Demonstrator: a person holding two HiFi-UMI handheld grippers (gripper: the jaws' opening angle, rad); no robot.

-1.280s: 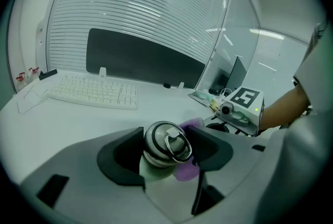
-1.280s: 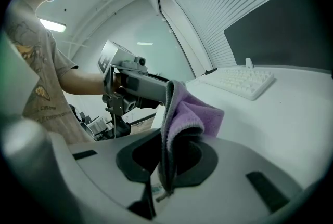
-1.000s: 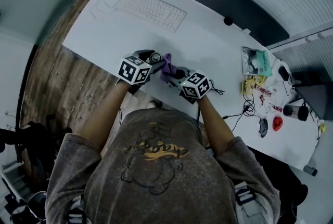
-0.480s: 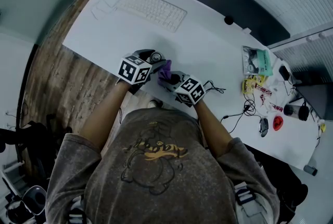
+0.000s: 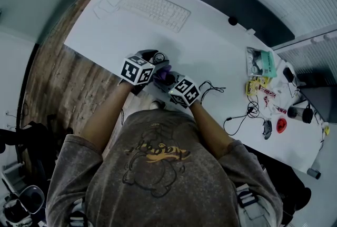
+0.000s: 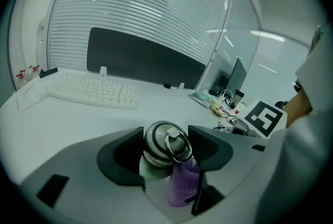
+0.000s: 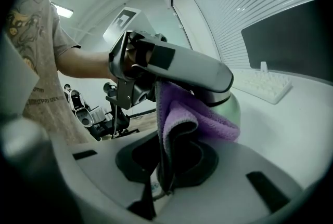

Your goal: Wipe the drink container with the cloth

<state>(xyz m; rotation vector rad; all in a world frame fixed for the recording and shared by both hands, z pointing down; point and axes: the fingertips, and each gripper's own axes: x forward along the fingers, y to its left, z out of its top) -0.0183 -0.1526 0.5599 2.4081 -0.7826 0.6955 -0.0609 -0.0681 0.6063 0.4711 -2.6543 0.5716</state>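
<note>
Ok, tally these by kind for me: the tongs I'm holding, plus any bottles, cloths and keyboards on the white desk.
tongs: 2, the left tongs and the right tongs
bottle: 1
cloth: 1
keyboard: 1
Total: 5

Head view steeply down; gripper views close, sharing bottle (image 6: 158,147).

A: What is the drink container (image 6: 162,144) made of?
B: The cap is brushed metal with a dull sheen and has a metal ring on top. The body is smooth and pale.
A: And the cloth (image 7: 193,114)?
B: Purple, fuzzy pile, matt.
A: The table (image 5: 210,47)?
B: Smooth, white, nearly matt. The keyboard (image 5: 152,8) looks plastic, and the floor (image 5: 52,81) shows wood grain.
</note>
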